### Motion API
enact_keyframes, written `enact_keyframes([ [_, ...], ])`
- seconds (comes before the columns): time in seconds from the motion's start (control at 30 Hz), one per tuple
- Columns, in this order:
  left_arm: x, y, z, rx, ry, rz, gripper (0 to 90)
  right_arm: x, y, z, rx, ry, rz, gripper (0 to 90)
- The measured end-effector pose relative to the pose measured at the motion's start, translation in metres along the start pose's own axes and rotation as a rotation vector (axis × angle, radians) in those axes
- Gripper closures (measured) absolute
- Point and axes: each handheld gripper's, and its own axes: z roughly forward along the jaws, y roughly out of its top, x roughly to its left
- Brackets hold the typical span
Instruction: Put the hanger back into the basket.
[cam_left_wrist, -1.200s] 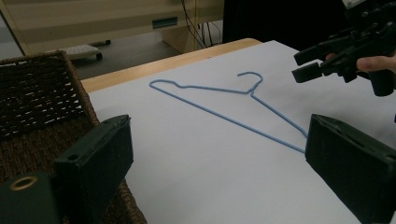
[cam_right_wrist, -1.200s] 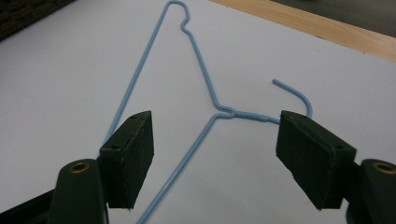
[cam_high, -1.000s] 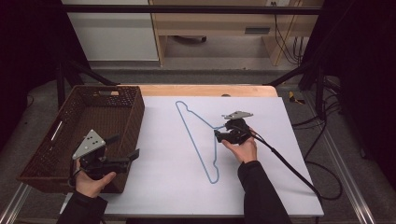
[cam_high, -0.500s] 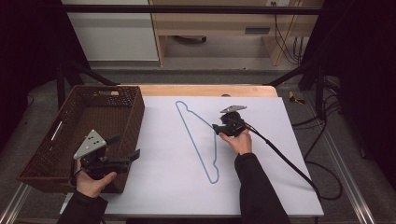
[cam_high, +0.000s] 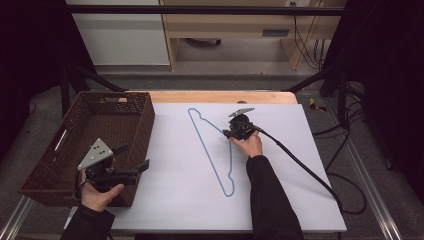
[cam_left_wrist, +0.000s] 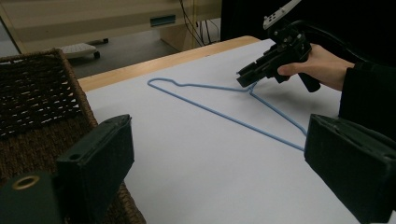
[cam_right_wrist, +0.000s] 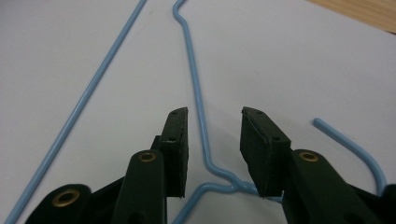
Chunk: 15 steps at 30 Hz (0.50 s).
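With right gripper (cam_high: 231, 134) just closing, jaws not yet pressing, astride the neck of the hanger (cam_high: 212, 150) lying mid-tabletop toward the far edge, center the wire between pads before pinching; left gripper (cam_high: 144, 167) open near basket (cam_high: 47, 165).

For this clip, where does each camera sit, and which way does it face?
High view: above the person's side, looking forward and down at the white table, basket and blue hanger; both forearms and hands show.
Left gripper view: on the left hand-held gripper, facing across the hanger; its open jaws show, with the right hand-held gripper beyond.
Right gripper view: looks down on the hanger's neck between its jaws.
All three share the hanger.
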Motion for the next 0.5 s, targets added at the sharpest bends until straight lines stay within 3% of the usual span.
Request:
enact_keyframes([
  [0.13, -0.001, 0.000, 0.002, 0.005, -0.003, 0.003, 8.1, -0.003, -0.002, 0.010, 0.029, 0.024, 0.000, 68.0],
  [0.5, -0.002, -0.001, 0.004, 0.014, -0.003, 0.009, 8.4, -0.003, -0.004, 0.016, 0.054, 0.022, -0.042, 78.4],
])
